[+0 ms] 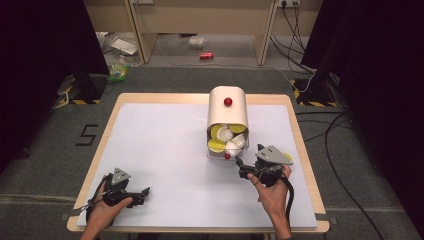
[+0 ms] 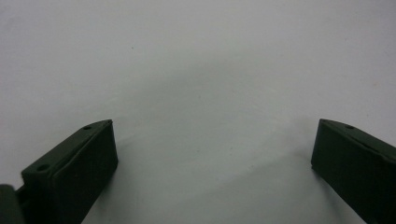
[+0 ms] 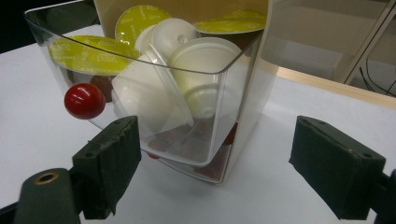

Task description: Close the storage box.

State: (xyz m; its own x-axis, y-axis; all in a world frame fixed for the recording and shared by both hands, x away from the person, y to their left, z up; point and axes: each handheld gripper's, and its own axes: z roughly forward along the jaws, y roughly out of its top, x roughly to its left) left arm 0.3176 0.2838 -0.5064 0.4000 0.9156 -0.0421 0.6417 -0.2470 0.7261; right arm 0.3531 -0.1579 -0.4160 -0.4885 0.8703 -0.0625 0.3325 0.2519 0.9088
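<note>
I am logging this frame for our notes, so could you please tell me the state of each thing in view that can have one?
Clear drawer: pulled open, out of its cream box.
Capsules: piled in the drawer, white and yellow-green.
Red knob: on the drawer front, not gripped.
Left gripper: open, over bare white table.
Right gripper: open, facing the drawer, holding nothing.

A red can [image 1: 206, 55] lies on the floor beyond the table [image 1: 150, 98].
</note>
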